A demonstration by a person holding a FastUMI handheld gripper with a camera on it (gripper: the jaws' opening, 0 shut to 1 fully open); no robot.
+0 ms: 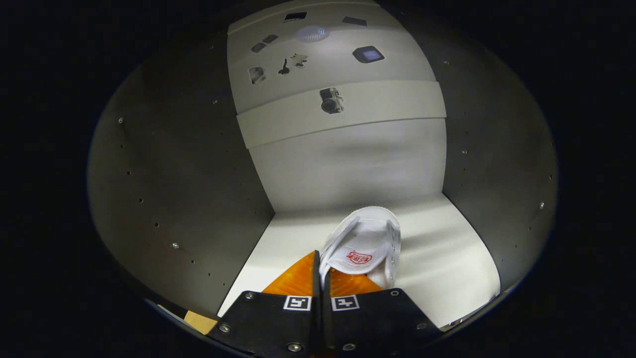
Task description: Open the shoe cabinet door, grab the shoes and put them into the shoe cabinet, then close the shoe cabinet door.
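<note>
White canvas shoe, red logo on its tongue too small to read, rests on the pale shelf floor inside the shoe cabinet. Gripper jaws nearly closed, pinching the shoe's edge; shoe extends toward 1 o'clock from the fingertips.

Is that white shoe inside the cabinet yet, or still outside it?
Inside. The white shoe sits on the cabinet's pale shelf, dark side walls either side, while the gripper pinches its edge, fingers closed together.

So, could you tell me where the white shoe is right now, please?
In the gripper view, the white shoe sits on the cabinet's pale shelf, near the back wall, its rim pinched between the nearly closed jaws of the gripper.
</note>
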